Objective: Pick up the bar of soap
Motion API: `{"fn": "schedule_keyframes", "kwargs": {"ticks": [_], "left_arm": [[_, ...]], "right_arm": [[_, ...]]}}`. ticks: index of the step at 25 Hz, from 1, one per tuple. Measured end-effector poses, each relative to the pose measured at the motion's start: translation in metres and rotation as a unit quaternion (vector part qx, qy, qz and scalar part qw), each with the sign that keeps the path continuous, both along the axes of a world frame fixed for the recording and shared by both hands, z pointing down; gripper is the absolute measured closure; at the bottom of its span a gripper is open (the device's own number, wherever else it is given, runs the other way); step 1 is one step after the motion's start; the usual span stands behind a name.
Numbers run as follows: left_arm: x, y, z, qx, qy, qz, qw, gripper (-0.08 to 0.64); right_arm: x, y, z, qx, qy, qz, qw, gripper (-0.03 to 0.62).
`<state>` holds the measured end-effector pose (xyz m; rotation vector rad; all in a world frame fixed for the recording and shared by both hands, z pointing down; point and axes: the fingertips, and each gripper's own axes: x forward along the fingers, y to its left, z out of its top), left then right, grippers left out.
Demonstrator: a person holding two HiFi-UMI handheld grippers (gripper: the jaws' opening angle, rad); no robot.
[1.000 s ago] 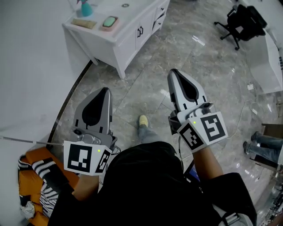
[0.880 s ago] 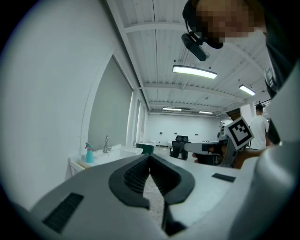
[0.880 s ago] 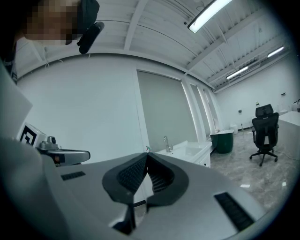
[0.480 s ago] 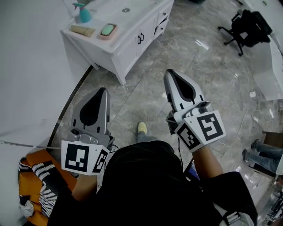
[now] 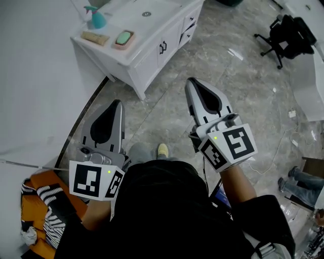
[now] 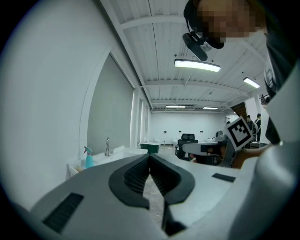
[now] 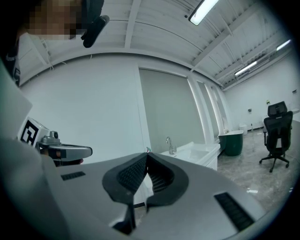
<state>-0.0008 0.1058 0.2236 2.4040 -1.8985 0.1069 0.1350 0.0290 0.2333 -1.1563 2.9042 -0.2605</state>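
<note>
Soap bar (image 5: 124,37) pickup, approach stage. Needed: closer approach to white vanity (image 5: 167,15) at 11 o'clock, well apart from both tools; left gripper (image 5: 119,102) and right gripper (image 5: 191,81), jaws together and empty, best opened before descent. Lay in pink dish (image 5: 118,45) on vanity top; long axis judged along 1–7 o'clock, neither end distinct.

Bare floor (image 5: 167,96) lies open all the way to the white cabinet (image 5: 152,53), with the wall (image 5: 35,91) closing off the left. On its surface (image 5: 159,15), a spray bottle (image 5: 97,19) and a tan block (image 5: 95,37) crowd the left of the green bar of soap (image 5: 124,37); its right side is free. An office chair (image 5: 291,35) stands well apart.
</note>
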Motion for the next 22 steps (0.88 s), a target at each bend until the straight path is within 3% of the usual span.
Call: {"fn": "schedule_keyframes", "kwargs": {"ticks": [13, 22], "left_arm": [[-0.007, -0.009, -0.002, 0.002, -0.011, -0.003, 0.9999, 0.551], [-0.029, -0.035, 0.006, -0.002, 0.007, 0.004, 1.0000, 0.551]], "right_arm": [[-0.005, -0.013, 0.007, -0.003, 0.001, -0.001, 1.000, 0.588], [-0.025, -0.033, 0.007, -0.017, -0.009, -0.007, 1.000, 0.588]]}}
